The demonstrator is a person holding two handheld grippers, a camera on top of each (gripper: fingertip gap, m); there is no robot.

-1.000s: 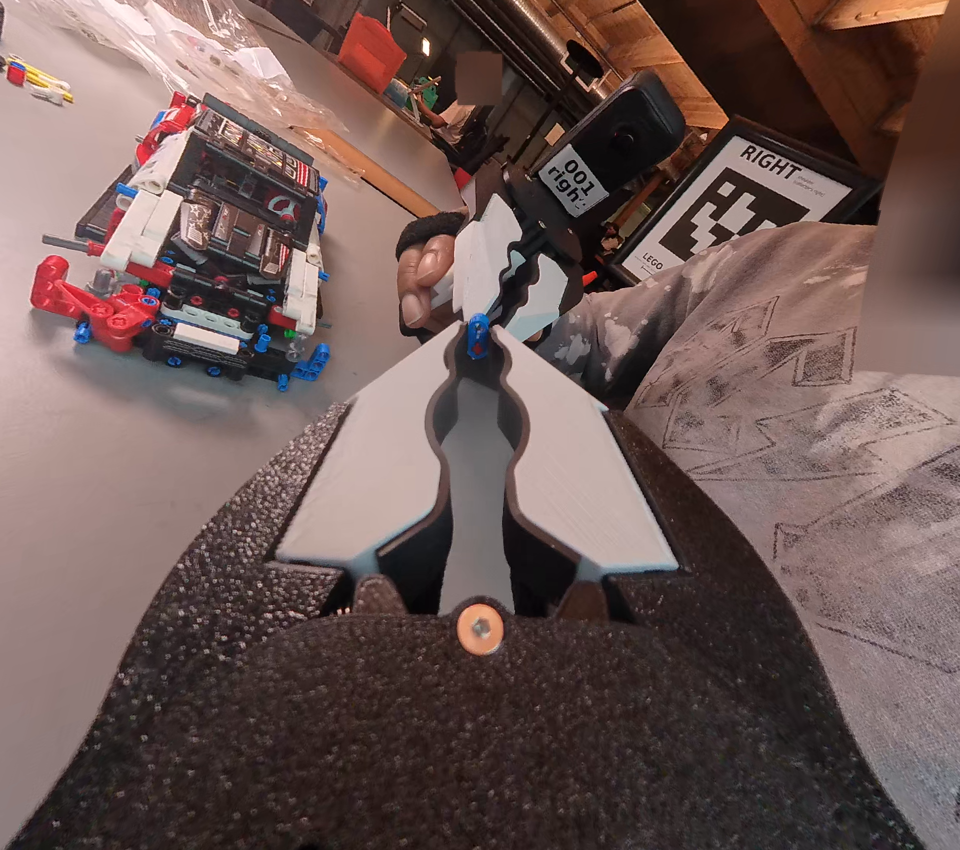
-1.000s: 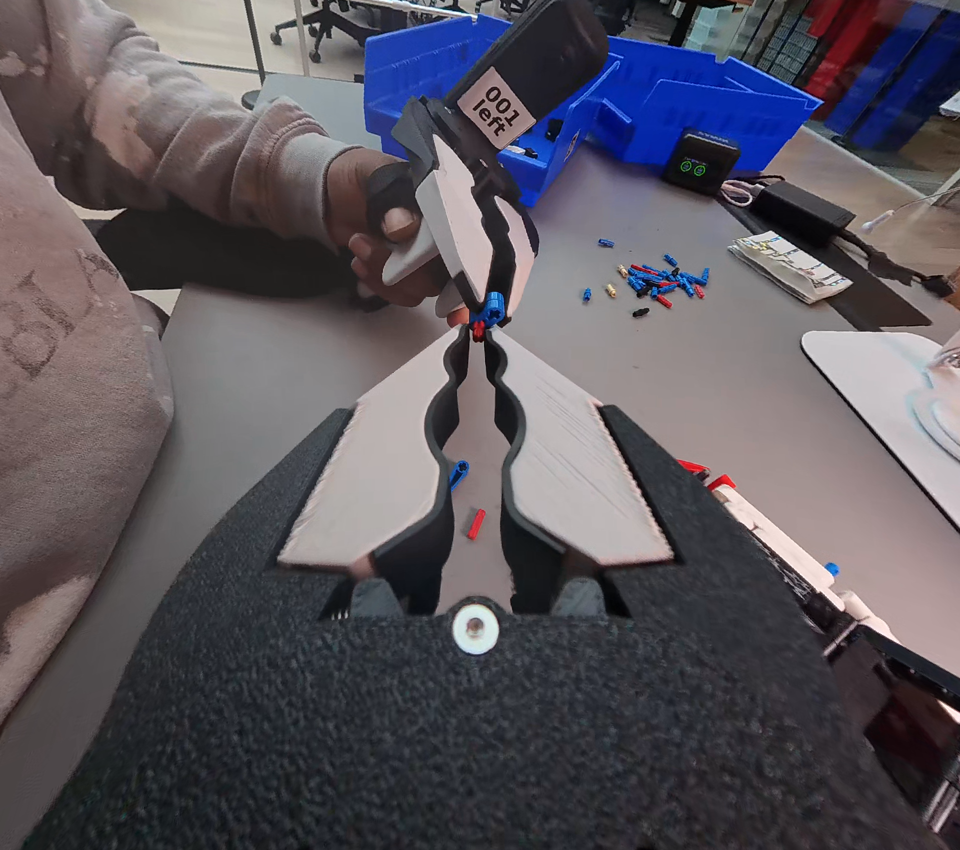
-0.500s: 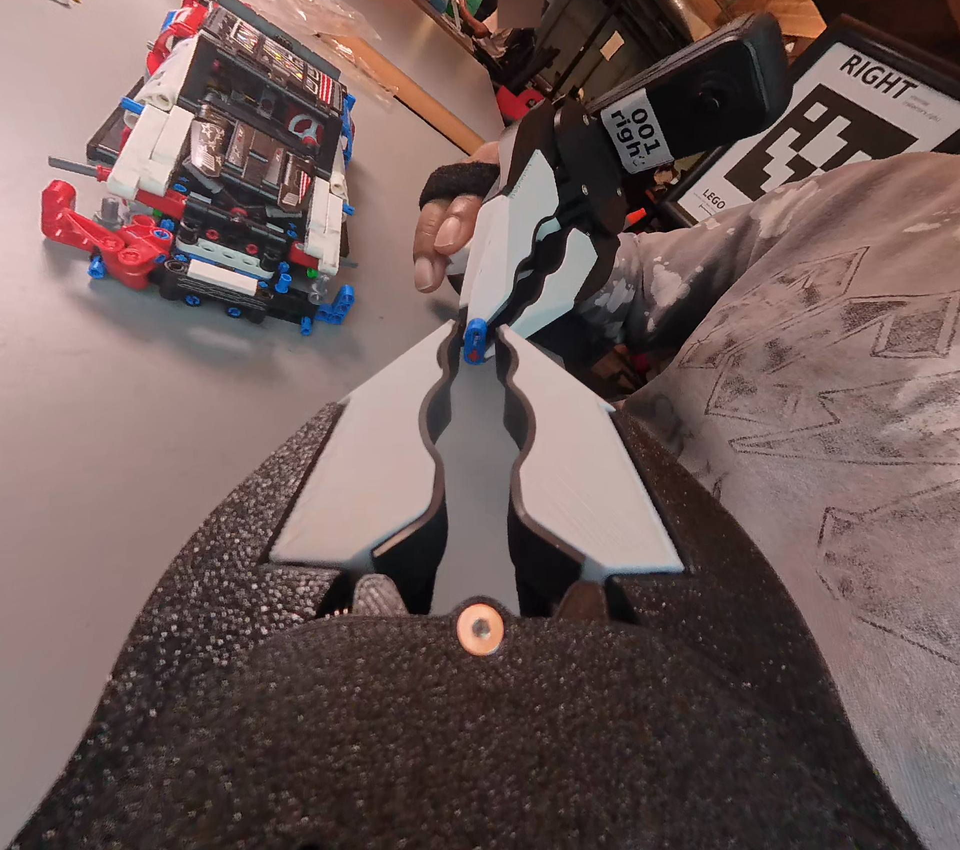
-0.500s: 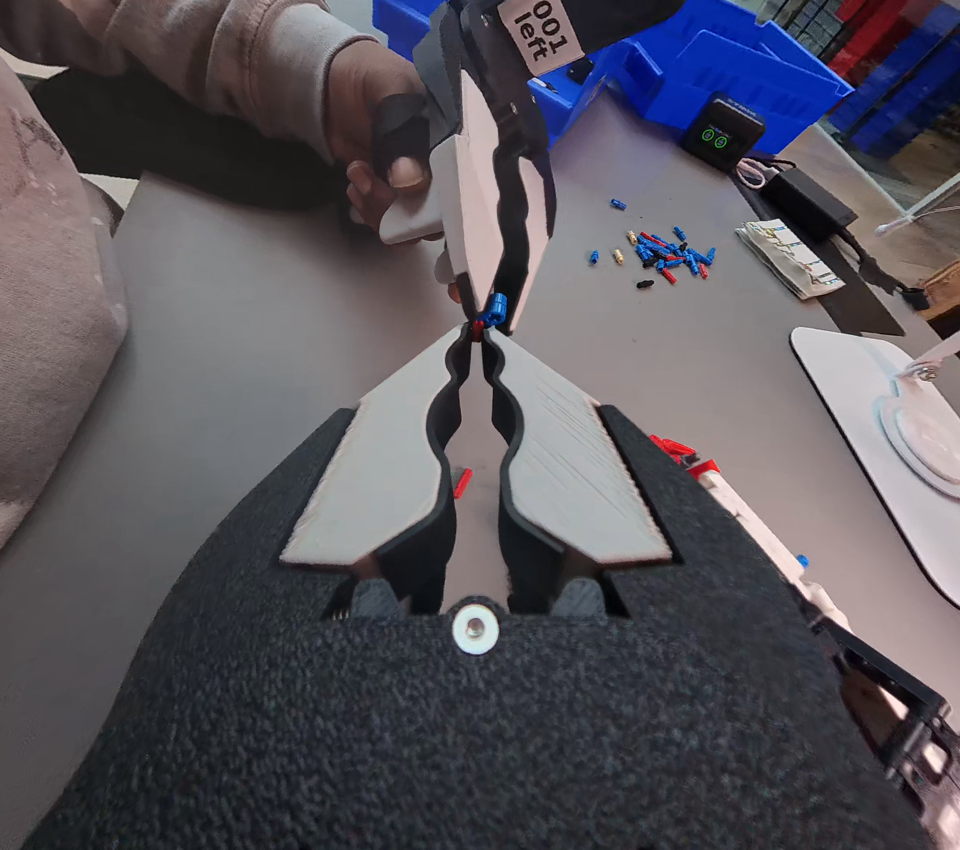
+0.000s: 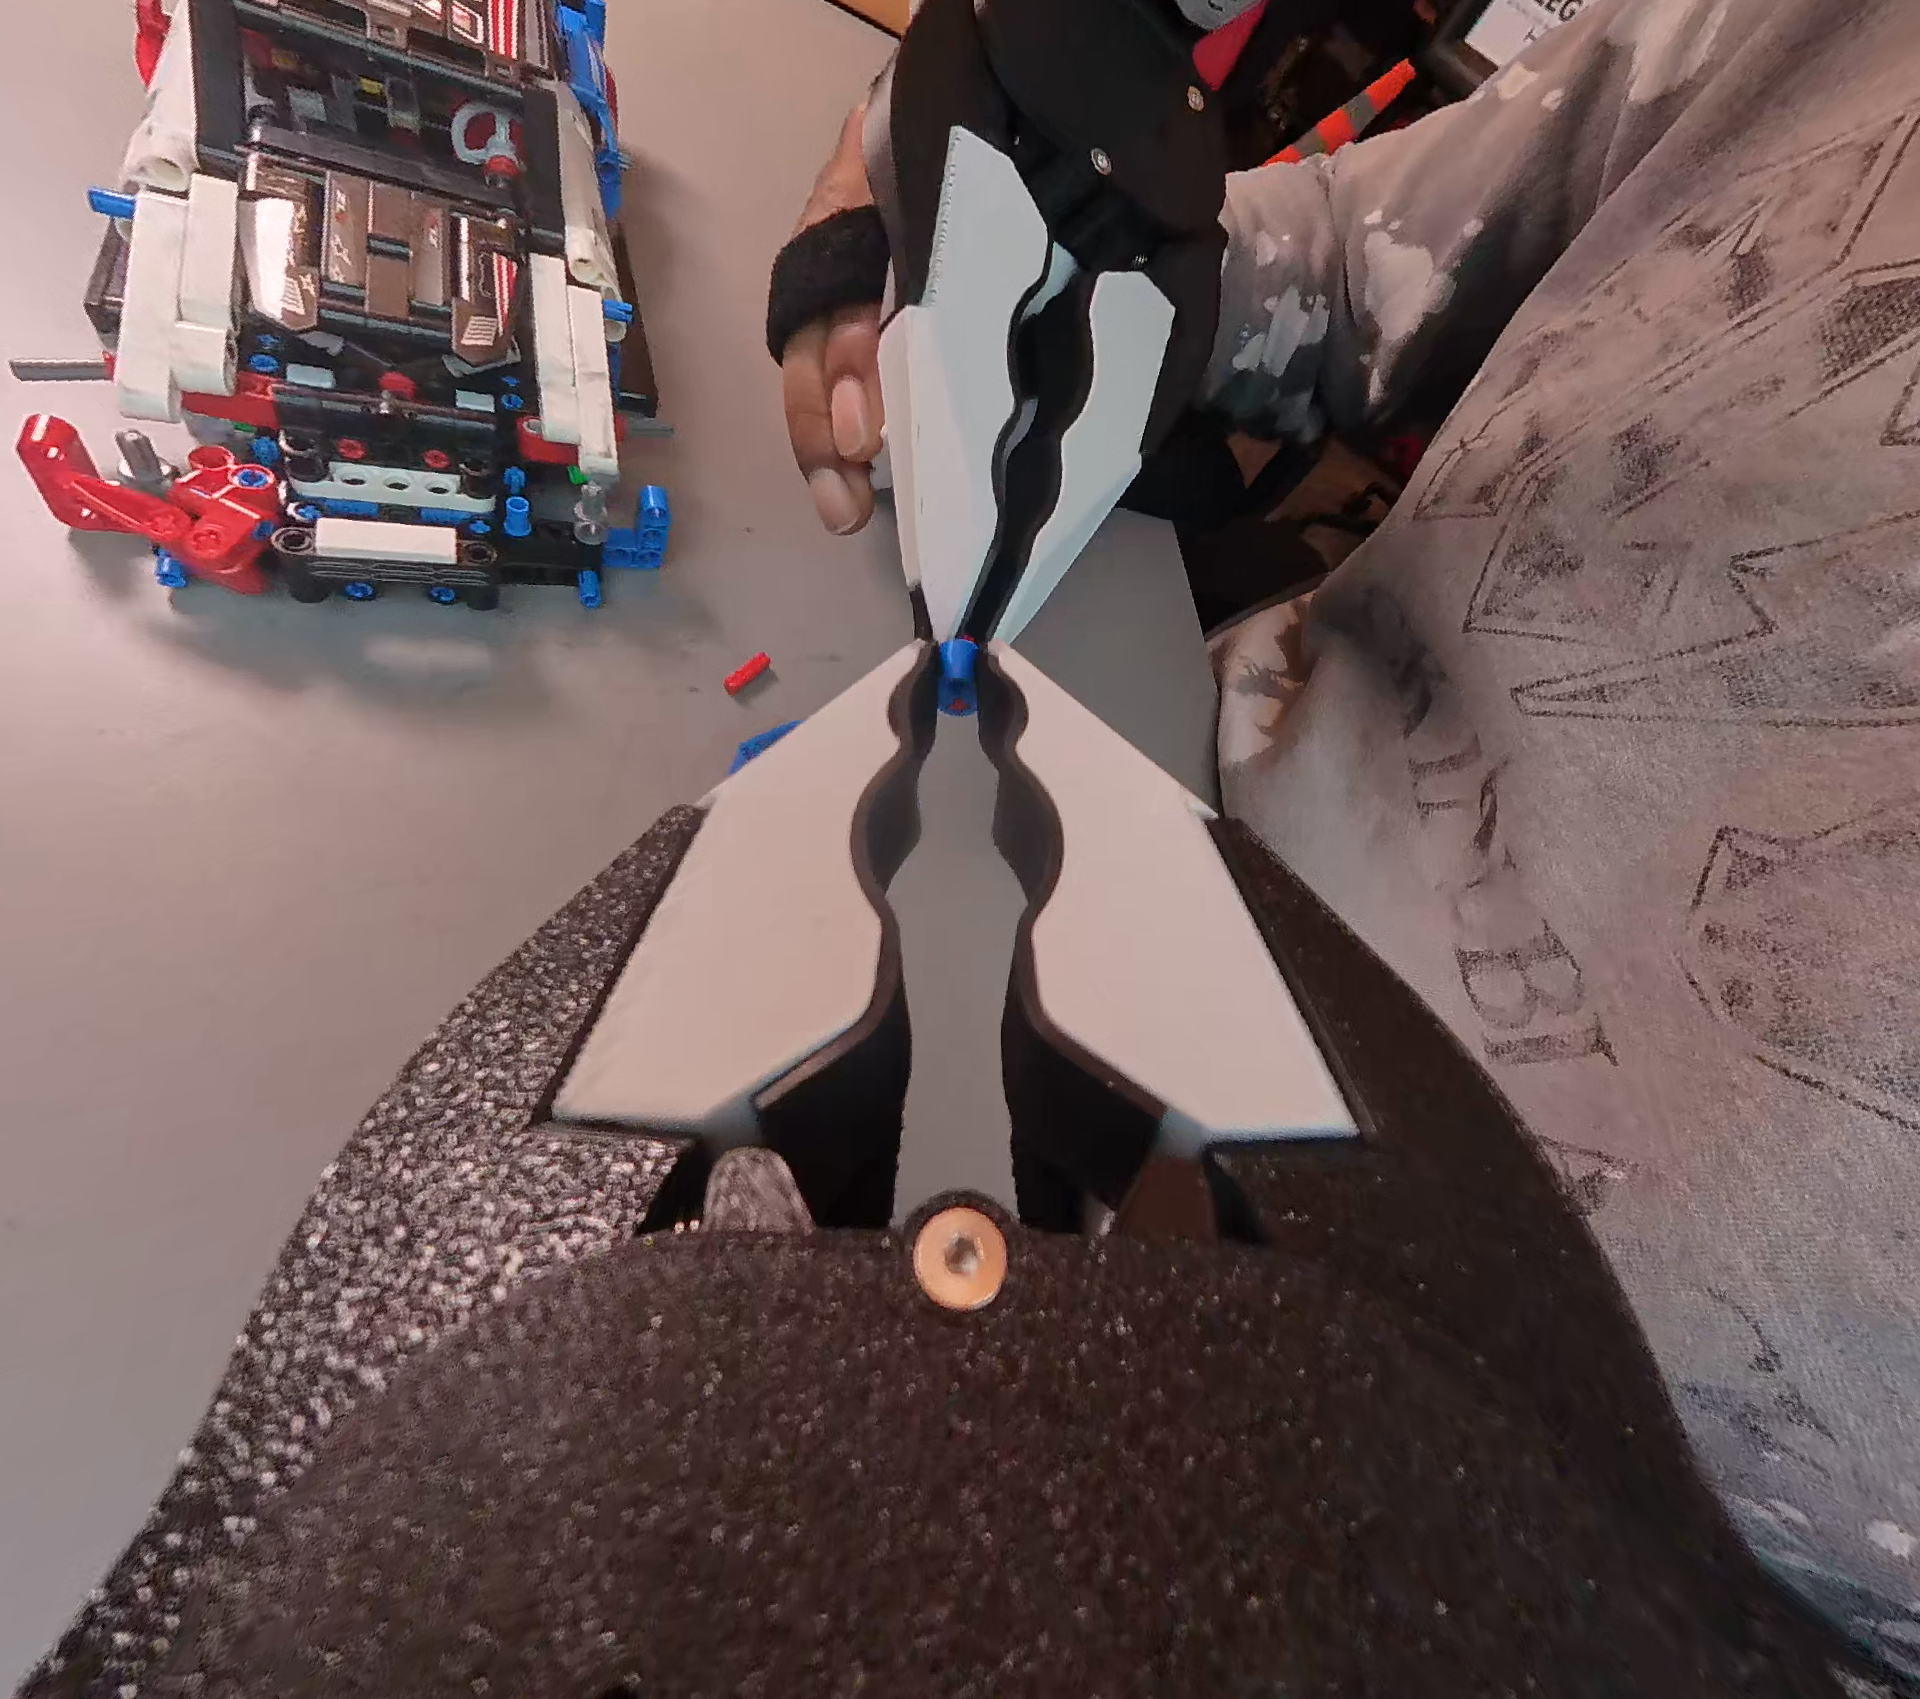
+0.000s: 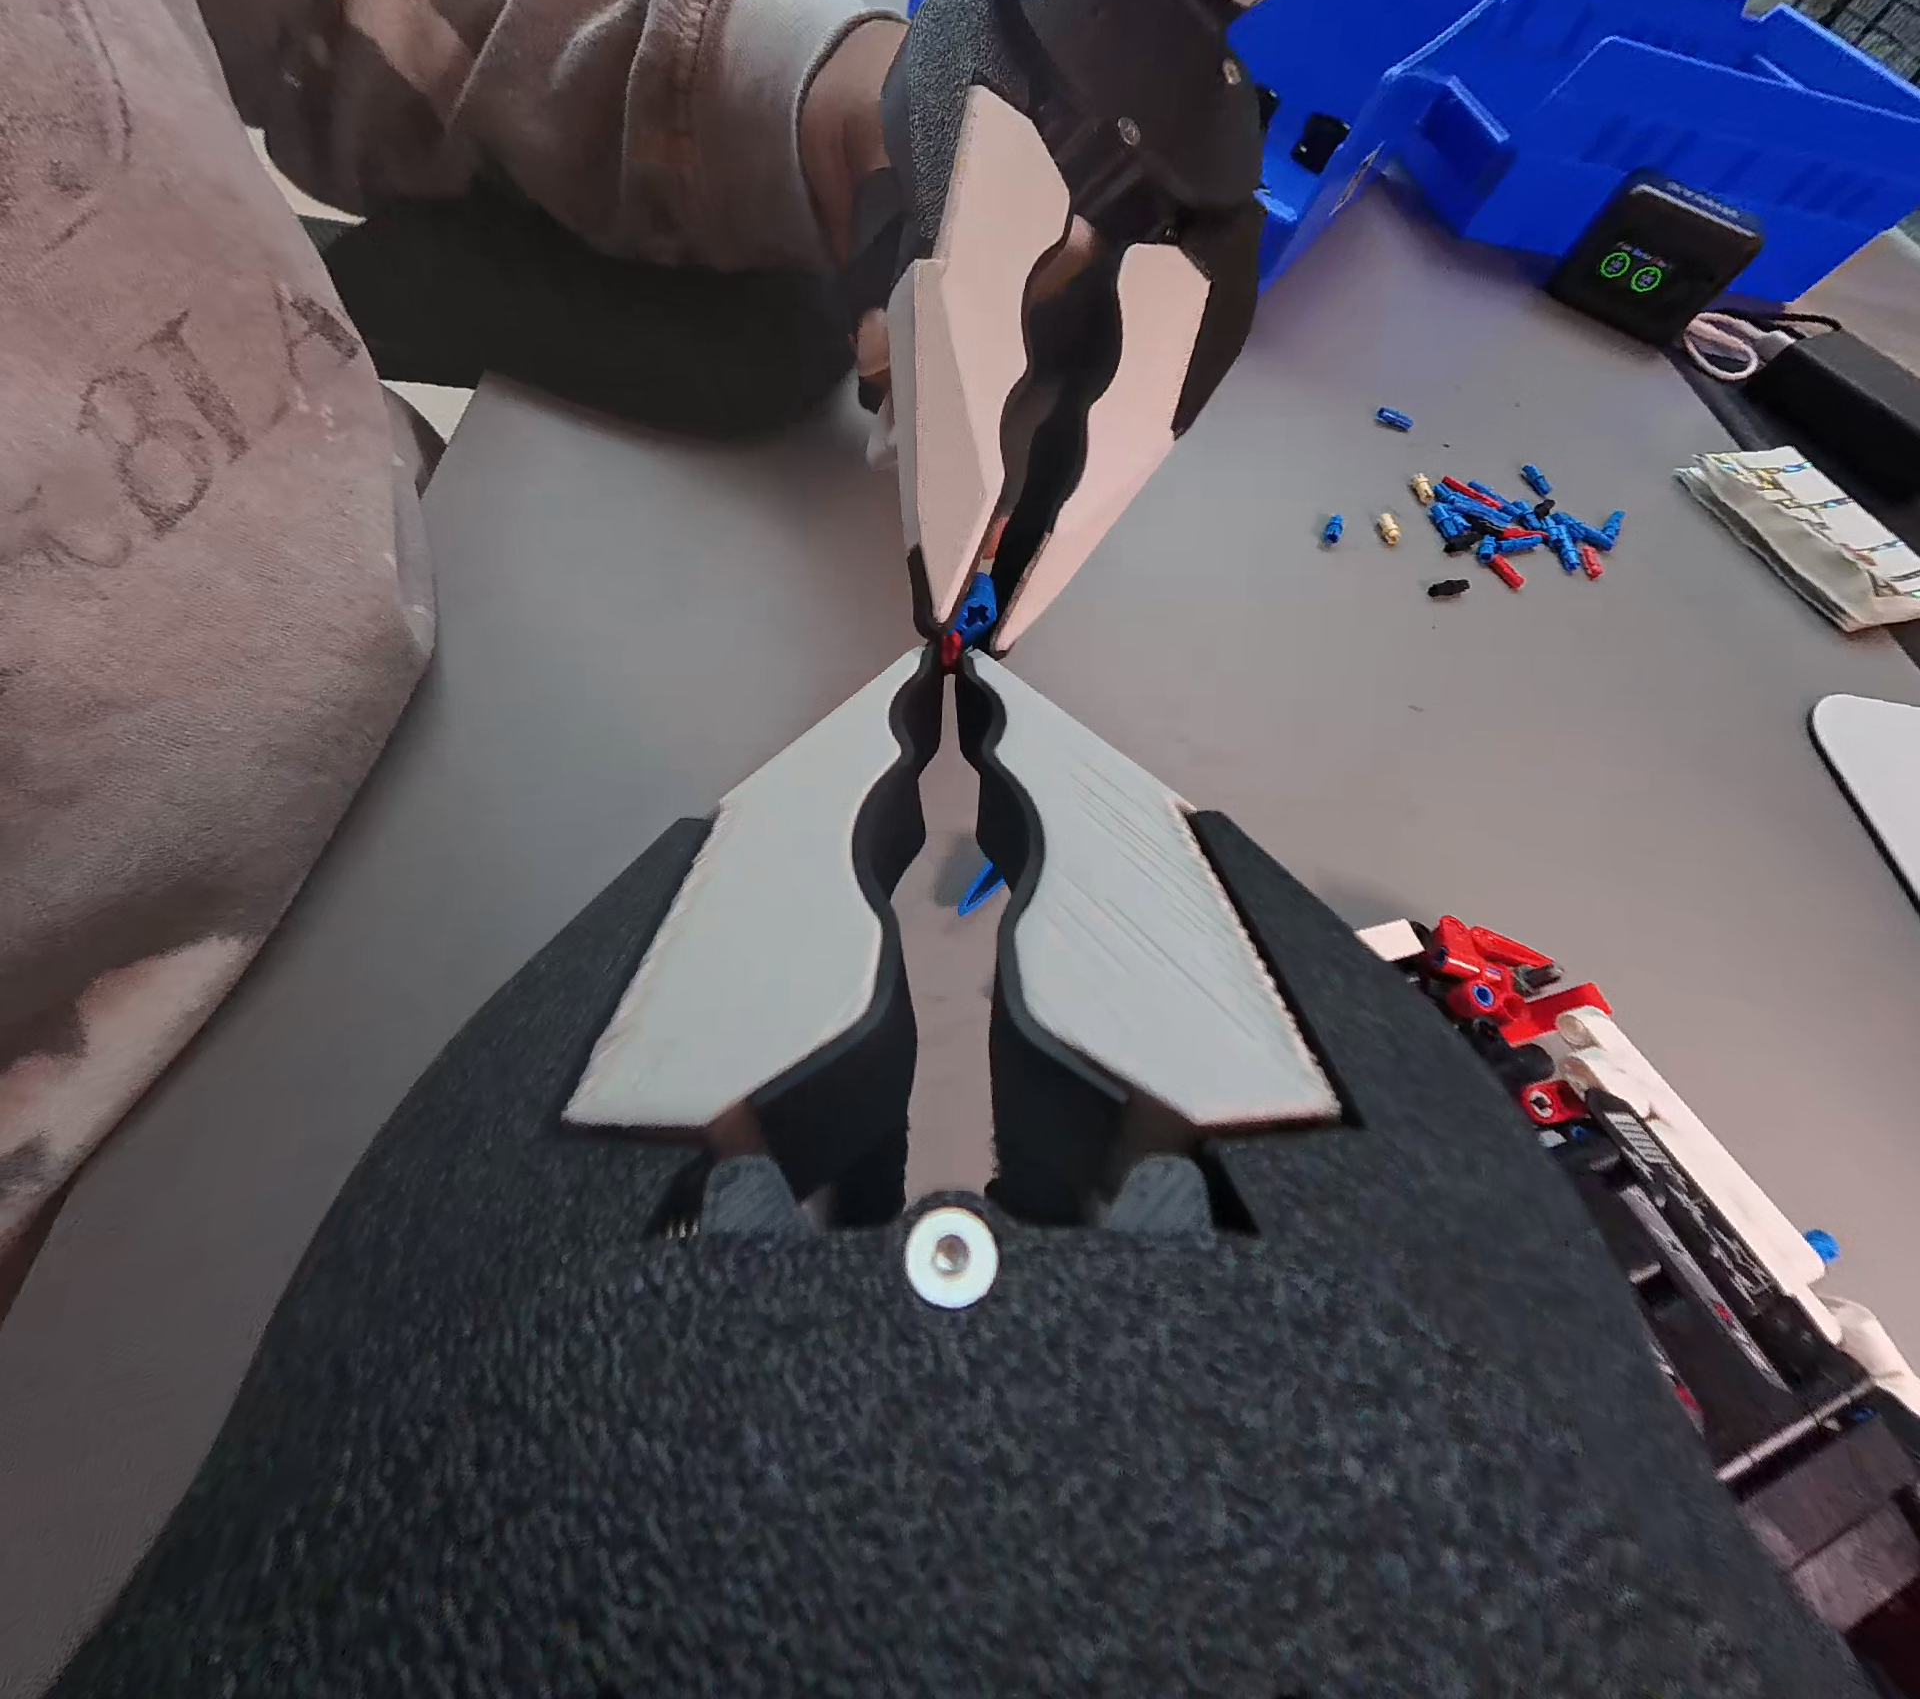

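My left gripper (image 5: 956, 681) is shut on a small blue connector piece (image 5: 956, 679). My right gripper (image 6: 950, 654) is shut on a small red pin (image 6: 950, 650). The two grippers meet tip to tip above the grey table (image 5: 312, 870), and the red pin sits against the end of the blue connector (image 6: 975, 612). In the left wrist view the right gripper (image 5: 966, 631) comes down from above. In the right wrist view the left gripper (image 6: 971, 623) does the same. A partly built brick car (image 5: 374, 236) lies on the table to the left.
A loose red pin (image 5: 746, 673) and a blue piece (image 5: 764, 740) lie on the table near the tips. A pile of small pins (image 6: 1507, 522), a folded booklet (image 6: 1808, 537), blue bins (image 6: 1610, 91) and a black device (image 6: 1652, 257) are farther off. A person's grey sleeve (image 5: 1610, 610) is at right. Less than 4 cm separates the two grippers' tips. Left tips and right tips are each some 15 centimetres from the partly built brick car (image 5: 374, 236). My right wrist view (image 6: 1678, 1293) looks at it from another angle.
Both grippers have tilted downward, still tip to tip with their pieces held. The table, the car and the loose pieces below have come more into view.
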